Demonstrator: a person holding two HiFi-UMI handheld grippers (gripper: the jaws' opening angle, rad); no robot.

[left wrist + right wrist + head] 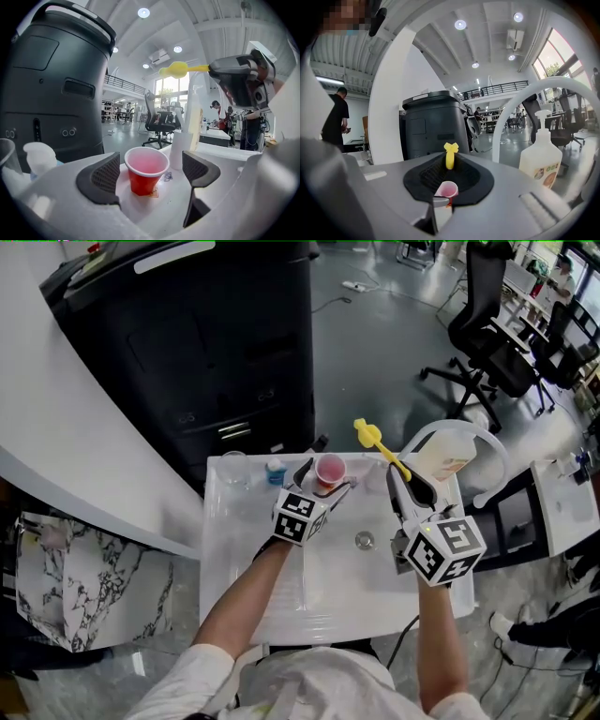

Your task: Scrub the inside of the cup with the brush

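Observation:
A red cup (330, 470) stands upright at the back of the white sink basin (281, 587). In the left gripper view the cup (146, 169) sits on the white surface between the two dark pads, with a gap on each side. My left gripper (326, 482) (151, 180) is open around it. My right gripper (409, 486) (449, 172) is shut on a yellow brush (375, 440) (450, 155), whose head points away, up and to the right of the cup. The brush head (174, 70) shows high above the cup in the left gripper view.
A big black bin (206, 352) stands behind the sink. A soap pump bottle (445, 460) (540, 159) and a curved white faucet (489, 442) are at the back right. A small blue-capped bottle (275, 472) and a clear cup (234, 470) stand left of the red cup. The drain (365, 541) lies mid-basin.

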